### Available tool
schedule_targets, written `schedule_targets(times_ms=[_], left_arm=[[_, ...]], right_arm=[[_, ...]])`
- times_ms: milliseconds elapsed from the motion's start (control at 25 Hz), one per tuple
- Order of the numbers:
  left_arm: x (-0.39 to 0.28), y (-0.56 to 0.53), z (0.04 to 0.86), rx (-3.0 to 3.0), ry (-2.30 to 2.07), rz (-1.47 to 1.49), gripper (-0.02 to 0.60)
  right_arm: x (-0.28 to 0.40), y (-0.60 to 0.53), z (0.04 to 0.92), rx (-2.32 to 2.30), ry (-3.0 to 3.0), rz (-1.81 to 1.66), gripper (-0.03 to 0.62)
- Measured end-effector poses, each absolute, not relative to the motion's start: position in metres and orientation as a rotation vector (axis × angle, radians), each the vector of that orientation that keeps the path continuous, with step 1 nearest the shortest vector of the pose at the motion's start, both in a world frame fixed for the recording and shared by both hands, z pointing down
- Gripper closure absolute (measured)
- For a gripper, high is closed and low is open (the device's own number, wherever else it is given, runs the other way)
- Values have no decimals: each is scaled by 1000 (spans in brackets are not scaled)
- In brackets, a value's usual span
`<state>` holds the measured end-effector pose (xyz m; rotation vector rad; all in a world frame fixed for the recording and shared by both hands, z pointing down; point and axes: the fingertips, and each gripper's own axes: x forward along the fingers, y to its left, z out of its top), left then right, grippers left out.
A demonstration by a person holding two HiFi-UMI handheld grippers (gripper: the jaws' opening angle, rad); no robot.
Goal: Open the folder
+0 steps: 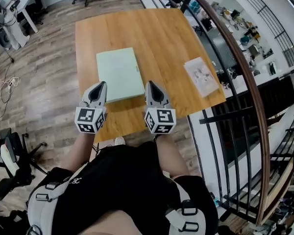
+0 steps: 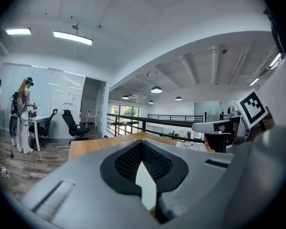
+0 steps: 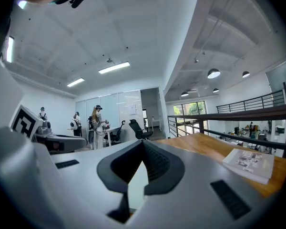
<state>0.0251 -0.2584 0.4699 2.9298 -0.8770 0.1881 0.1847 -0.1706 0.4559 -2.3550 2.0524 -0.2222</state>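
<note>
A pale green folder [image 1: 120, 73] lies closed and flat on the wooden table [image 1: 161, 33]. My left gripper [image 1: 102, 85] is shut, its tips over the folder's near left corner. My right gripper [image 1: 150, 84] is also shut, just off the near right corner. Nothing is held in either. In the left gripper view the closed tips [image 2: 142, 143] meet above a sliver of green folder [image 2: 145, 180]. The right gripper view shows the same: tips [image 3: 143, 142] together, folder [image 3: 137, 185] below them.
A white printed booklet [image 1: 202, 76] lies near the table's right edge, also seen in the right gripper view as the booklet [image 3: 250, 163]. A curved railing [image 1: 235, 58] runs close along the right. Office chairs, desks and people stand at the far left.
</note>
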Motion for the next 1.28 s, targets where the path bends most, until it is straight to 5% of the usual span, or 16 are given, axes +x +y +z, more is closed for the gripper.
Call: schedule_targets(times_ms=[840, 1080, 1280], left_arm=[[94, -271, 566, 2901, -990, 727, 572], [118, -247, 606, 2956, -776, 941, 377], [141, -225, 639, 3022, -612, 1165, 309]], right_arm=[[262, -251, 595, -1989, 2304, -920, 585], [266, -259, 637, -1806, 2226, -1181, 549], [262, -264, 665, -1688, 2191, -1337, 530]])
